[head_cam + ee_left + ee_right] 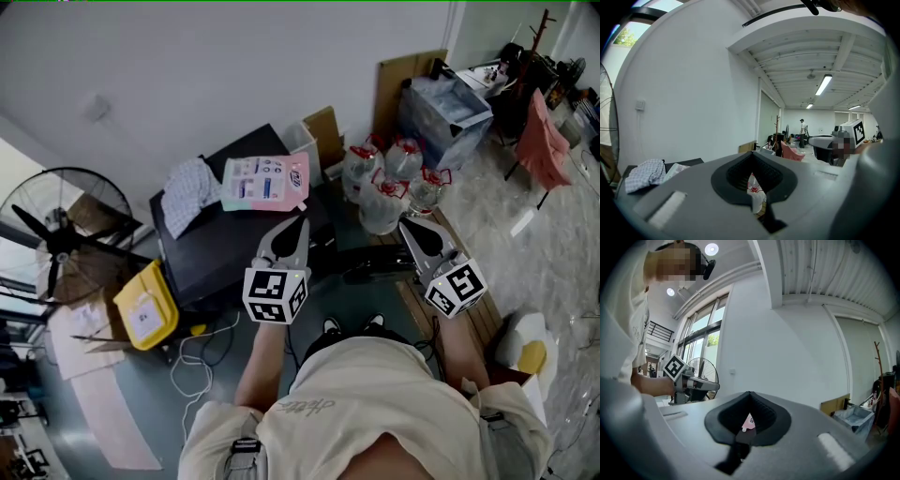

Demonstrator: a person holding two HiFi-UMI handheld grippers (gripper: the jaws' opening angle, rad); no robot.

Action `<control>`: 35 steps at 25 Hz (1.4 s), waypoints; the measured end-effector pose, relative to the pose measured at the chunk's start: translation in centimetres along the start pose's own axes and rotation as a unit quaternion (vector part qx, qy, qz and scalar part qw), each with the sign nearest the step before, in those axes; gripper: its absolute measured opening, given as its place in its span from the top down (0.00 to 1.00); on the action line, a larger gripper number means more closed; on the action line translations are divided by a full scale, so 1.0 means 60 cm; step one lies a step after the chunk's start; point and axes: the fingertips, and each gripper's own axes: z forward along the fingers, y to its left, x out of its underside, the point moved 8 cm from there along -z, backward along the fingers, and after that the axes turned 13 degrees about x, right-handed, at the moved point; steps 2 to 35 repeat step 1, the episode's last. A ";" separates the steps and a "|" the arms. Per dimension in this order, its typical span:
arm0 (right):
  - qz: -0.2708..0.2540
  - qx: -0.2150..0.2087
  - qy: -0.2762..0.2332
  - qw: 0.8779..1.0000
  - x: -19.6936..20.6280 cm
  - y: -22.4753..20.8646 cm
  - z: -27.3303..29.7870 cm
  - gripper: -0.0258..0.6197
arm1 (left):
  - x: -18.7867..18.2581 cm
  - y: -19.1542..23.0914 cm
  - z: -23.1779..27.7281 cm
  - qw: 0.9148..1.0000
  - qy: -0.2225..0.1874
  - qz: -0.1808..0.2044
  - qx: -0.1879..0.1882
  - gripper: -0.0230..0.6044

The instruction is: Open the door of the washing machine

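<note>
A black box-shaped machine (220,246) stands on the floor in front of me; I take it for the washing machine. Its door does not show from above. A checked cloth (187,192) and a pink-and-white detergent pouch (265,181) lie on its top. My left gripper (298,225) hangs over the machine's right end, jaws shut and empty. To its right, my right gripper (411,225) is held level, jaws together, nothing in them. In the left gripper view the cloth (644,173) lies low at the left. The pouch (748,422) peeks through the right gripper's jaw notch.
A standing fan (58,230) and a yellow bin (145,305) are left of the machine. White cables (199,361) trail on the floor. Several large water bottles (384,183), a clear crate (450,108) and cardboard stand at the back right. A pink chair (544,141) is far right.
</note>
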 end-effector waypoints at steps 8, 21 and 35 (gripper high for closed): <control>0.001 0.001 0.000 1.000 0.002 0.003 0.002 0.96 | 0.001 0.003 -0.002 1.000 0.000 0.001 0.000 0.93; 0.001 0.001 0.000 1.000 0.002 0.003 0.002 0.96 | 0.001 0.003 -0.002 1.000 0.000 0.001 0.000 0.93; 0.001 0.001 0.000 1.000 0.002 0.003 0.002 0.96 | 0.001 0.003 -0.002 1.000 0.000 0.001 0.000 0.93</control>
